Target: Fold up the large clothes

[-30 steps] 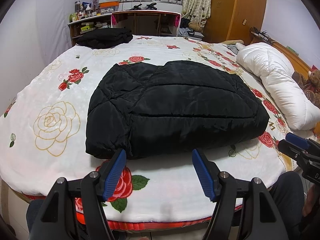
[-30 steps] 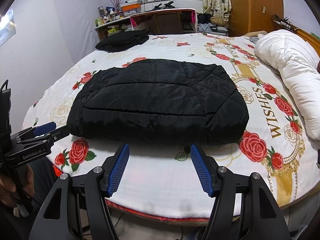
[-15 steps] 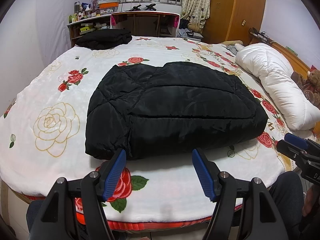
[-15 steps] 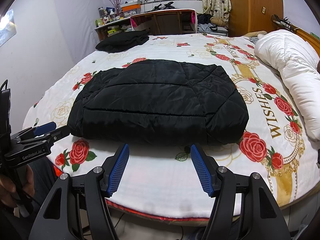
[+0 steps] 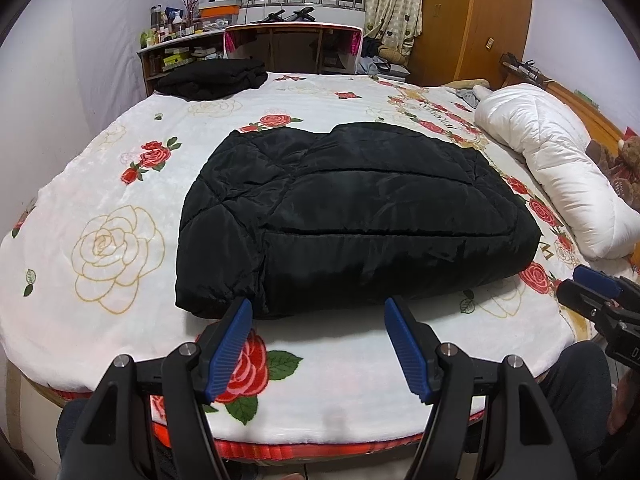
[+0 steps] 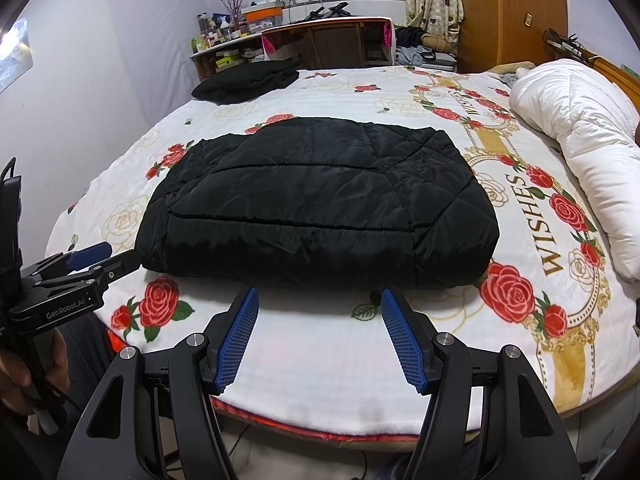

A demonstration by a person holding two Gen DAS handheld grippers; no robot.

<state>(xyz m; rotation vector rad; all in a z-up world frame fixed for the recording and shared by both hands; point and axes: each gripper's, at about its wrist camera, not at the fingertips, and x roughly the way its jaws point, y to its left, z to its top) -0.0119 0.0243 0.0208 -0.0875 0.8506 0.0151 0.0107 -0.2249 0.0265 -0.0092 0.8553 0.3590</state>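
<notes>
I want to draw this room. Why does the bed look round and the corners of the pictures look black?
Both wrist views come through a fisheye lens: it bends the bed edge into a curve and leaves dark corners. In the left wrist view the black jacket stays sharp, with soft sheen. In the right wrist view it casts a faint shadow on the blanket.

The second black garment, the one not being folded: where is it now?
In both wrist views the second black garment lies at the bed's far left corner, beyond the folded black jacket, just before the cluttered shelf.
</notes>
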